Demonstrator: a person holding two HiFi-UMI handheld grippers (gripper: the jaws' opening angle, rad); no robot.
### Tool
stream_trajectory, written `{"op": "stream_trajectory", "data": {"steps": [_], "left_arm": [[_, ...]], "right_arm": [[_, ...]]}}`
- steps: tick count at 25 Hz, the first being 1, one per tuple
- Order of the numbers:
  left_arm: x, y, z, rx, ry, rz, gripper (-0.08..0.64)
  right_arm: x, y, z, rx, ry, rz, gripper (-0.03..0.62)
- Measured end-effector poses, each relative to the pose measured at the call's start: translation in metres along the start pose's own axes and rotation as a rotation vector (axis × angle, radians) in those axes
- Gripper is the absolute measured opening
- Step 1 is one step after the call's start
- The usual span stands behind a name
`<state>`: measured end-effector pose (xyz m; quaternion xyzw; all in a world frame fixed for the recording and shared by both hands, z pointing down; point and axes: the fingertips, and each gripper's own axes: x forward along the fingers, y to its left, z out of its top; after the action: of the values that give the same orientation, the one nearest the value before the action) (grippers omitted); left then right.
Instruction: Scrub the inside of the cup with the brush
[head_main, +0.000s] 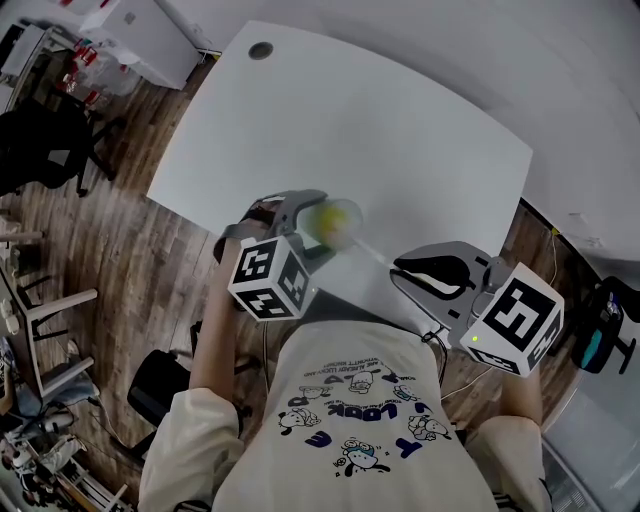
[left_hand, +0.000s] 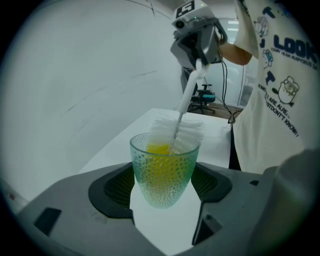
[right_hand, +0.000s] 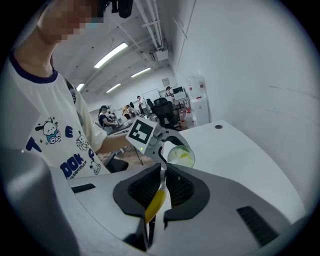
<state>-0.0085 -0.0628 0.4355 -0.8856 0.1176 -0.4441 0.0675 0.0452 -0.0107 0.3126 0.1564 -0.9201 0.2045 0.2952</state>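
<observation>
A translucent green dimpled cup (left_hand: 164, 172) with yellow showing inside is clamped upright between the pads of my left gripper (left_hand: 162, 184). In the head view the cup (head_main: 336, 222) is held above the near part of the white table (head_main: 380, 120). The brush's white bristle head (left_hand: 178, 131) sits in the cup's mouth, half above the rim, and its thin white stem (left_hand: 188, 95) rises to my right gripper (left_hand: 198, 42). My right gripper (right_hand: 162, 186) is shut on the brush's yellow handle (right_hand: 155, 202) and points at the cup (right_hand: 181, 156). It stands right of the cup (head_main: 425, 272).
The table has a round cable hole (head_main: 261, 50) at its far corner. Office chairs (head_main: 45, 150) and clutter stand on the wooden floor to the left. The person's white printed shirt (head_main: 360, 420) is close behind both grippers. A white wall runs along the table's far side.
</observation>
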Motion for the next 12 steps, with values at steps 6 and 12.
{"op": "stream_trajectory", "data": {"steps": [6,12], "left_arm": [[0.001,-0.006,0.001,0.135,0.044,0.008,0.354],[-0.003,-0.007,-0.003,0.125,0.049,0.01,0.354]], "right_arm": [[-0.004,-0.007,0.001,0.056,-0.009,0.025,0.043],[-0.005,-0.024,-0.008,0.168,-0.043,-0.013,0.043]]}}
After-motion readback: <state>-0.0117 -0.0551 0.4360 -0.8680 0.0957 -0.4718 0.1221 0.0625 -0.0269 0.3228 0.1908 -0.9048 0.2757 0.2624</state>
